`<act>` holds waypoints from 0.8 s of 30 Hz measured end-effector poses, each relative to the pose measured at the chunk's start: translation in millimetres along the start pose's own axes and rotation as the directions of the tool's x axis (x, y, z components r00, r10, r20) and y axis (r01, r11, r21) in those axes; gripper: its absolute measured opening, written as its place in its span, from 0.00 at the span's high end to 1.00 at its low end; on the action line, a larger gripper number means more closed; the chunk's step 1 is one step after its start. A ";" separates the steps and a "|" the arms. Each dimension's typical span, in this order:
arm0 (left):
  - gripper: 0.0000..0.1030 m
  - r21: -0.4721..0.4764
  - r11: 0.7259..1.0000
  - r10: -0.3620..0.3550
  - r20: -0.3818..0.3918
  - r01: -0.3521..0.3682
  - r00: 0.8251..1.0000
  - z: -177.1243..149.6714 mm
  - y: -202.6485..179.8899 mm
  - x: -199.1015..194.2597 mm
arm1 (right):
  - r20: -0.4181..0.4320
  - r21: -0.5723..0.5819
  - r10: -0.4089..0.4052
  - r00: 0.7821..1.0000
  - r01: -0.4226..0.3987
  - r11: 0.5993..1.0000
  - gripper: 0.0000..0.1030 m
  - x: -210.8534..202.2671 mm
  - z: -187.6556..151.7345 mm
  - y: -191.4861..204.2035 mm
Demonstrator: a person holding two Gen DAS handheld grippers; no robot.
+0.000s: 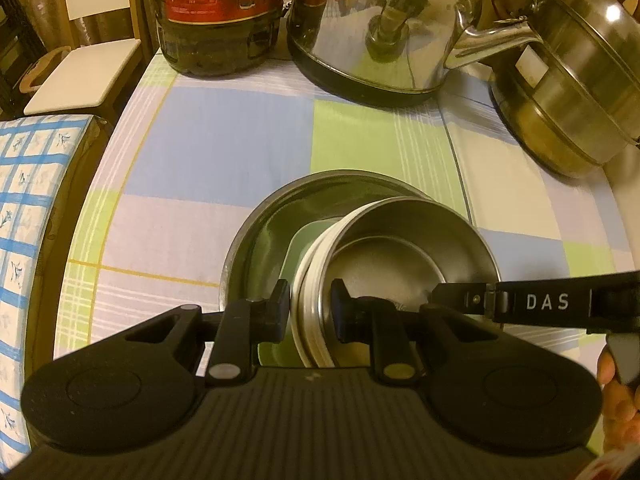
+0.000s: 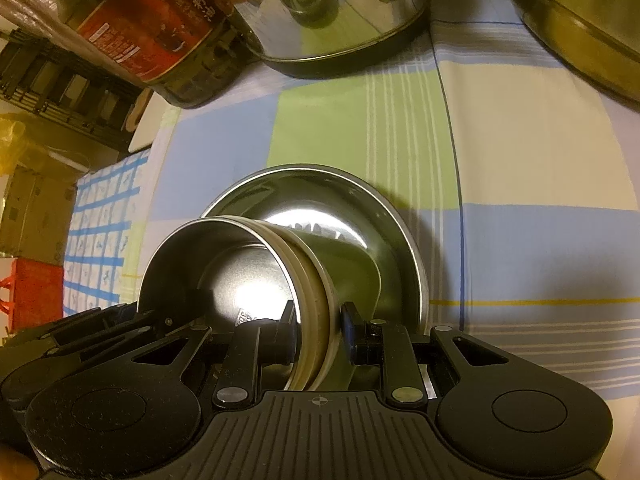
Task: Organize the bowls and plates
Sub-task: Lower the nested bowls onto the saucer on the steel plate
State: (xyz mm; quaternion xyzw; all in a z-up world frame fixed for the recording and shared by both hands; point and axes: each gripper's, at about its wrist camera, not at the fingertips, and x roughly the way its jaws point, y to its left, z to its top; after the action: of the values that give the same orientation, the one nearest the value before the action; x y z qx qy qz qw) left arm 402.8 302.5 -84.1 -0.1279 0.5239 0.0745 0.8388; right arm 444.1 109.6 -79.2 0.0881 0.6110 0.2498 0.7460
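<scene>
Item: small steel bowl (image 1: 400,248), with cream-rimmed dishes (image 1: 308,280) nested beneath it, sitting tilted inside the large steel plate (image 1: 256,224), at 6 o'clock on the checked cloth of the counter (image 1: 224,128).

Left gripper (image 1: 310,308): fingers clenched on the stack's rim, one inside, one outside.

Right gripper (image 2: 318,332): fingers likewise clamped on the opposite rim; its arm reads "DAS".

Surroundings: oil bottle (image 1: 220,12) with a red label in Chinese characters, too blurred to read, at 11 o'clock; steel kettle (image 1: 384,24) at 12; lidded steel pot (image 1: 576,80) at 2.
</scene>
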 end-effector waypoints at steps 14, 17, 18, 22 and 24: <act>0.81 0.034 0.999 -0.007 0.012 0.007 1.000 -0.3 -3.1 1.0 | 0.021 0.007 0.015 1.000 -0.015 1.000 0.78 -1.0 -0.4 -6.0; 0.81 0.039 0.999 -0.012 0.012 0.011 1.000 -0.6 -2.7 1.1 | 0.028 0.014 0.019 0.999 -0.019 1.000 0.78 -1.4 -1.8 -6.9; 0.81 0.039 0.999 -0.014 0.011 0.013 1.000 -0.5 -2.6 1.3 | 0.030 0.013 0.019 0.999 -0.019 1.000 0.78 -1.9 -2.2 -6.5; 0.78 0.047 0.999 -0.014 0.011 0.013 1.000 -0.9 -1.7 1.0 | 0.047 0.008 0.012 0.999 -0.012 1.000 0.76 -4.3 -4.5 -4.4; 0.77 0.054 0.998 -0.013 0.012 0.012 1.000 -1.4 -1.2 0.5 | 0.058 0.002 0.007 0.998 -0.007 1.000 0.74 -6.3 -5.8 -2.7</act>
State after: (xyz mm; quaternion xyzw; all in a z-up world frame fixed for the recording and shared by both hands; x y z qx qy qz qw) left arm 402.1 300.9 -85.0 -0.1081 0.5198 0.0558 0.8456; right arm 438.5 103.2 -76.3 0.0983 0.5890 0.2491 0.7625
